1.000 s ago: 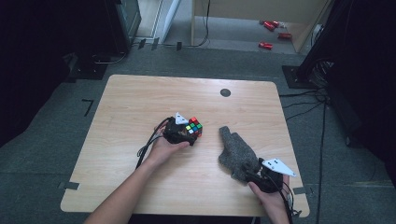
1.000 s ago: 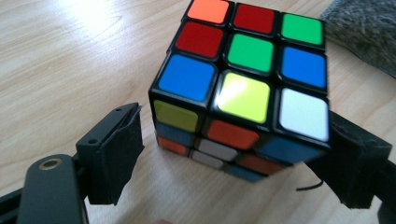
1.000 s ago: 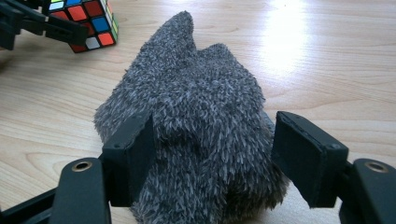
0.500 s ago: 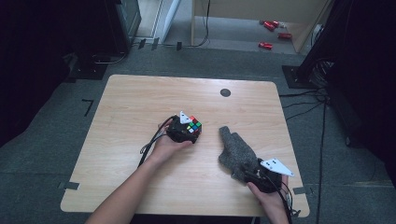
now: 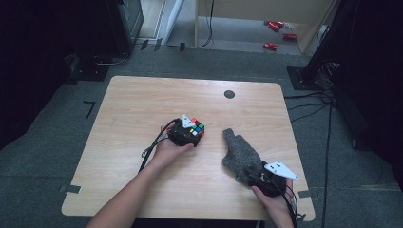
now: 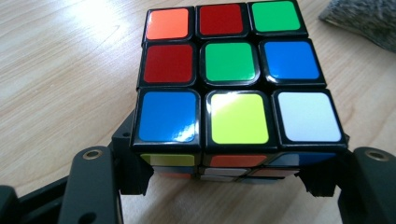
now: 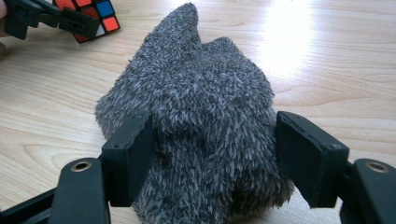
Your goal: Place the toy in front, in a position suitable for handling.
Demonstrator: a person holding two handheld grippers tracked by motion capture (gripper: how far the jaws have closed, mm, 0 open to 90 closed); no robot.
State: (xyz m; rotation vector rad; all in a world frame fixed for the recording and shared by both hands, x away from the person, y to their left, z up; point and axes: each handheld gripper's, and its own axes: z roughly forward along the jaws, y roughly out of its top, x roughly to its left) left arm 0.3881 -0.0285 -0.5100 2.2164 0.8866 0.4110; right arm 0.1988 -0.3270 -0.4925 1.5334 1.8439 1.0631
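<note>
A scrambled Rubik's cube [image 5: 196, 129] [image 6: 229, 70] rests on the wooden table [image 5: 142, 104] near its middle. My left gripper [image 5: 190, 135] [image 6: 226, 179] reaches it from the near side. Its jaws have just been closing with the cube between them, and the pads [image 6: 135, 170] now press on the cube's lower sides. To the right lies a grey fuzzy mitten [image 5: 240, 152] [image 7: 201, 93]. My right gripper [image 5: 260, 178] [image 7: 212, 158] is shut on the mitten's near end, its pads sunk into the pile. The right gripper view also catches the cube [image 7: 95, 16] at top left.
A small black round mark [image 5: 229, 94] sits near the table's far edge. Red objects [image 5: 275, 26] lie on the floor beyond the table. Dark equipment stands at both sides, and cables [image 5: 152, 149] trail from the grippers. Bare wood stretches left of the cube.
The left gripper's top plate has shifted slightly toward the cube. The right hand and the mitten have stayed where they were.
</note>
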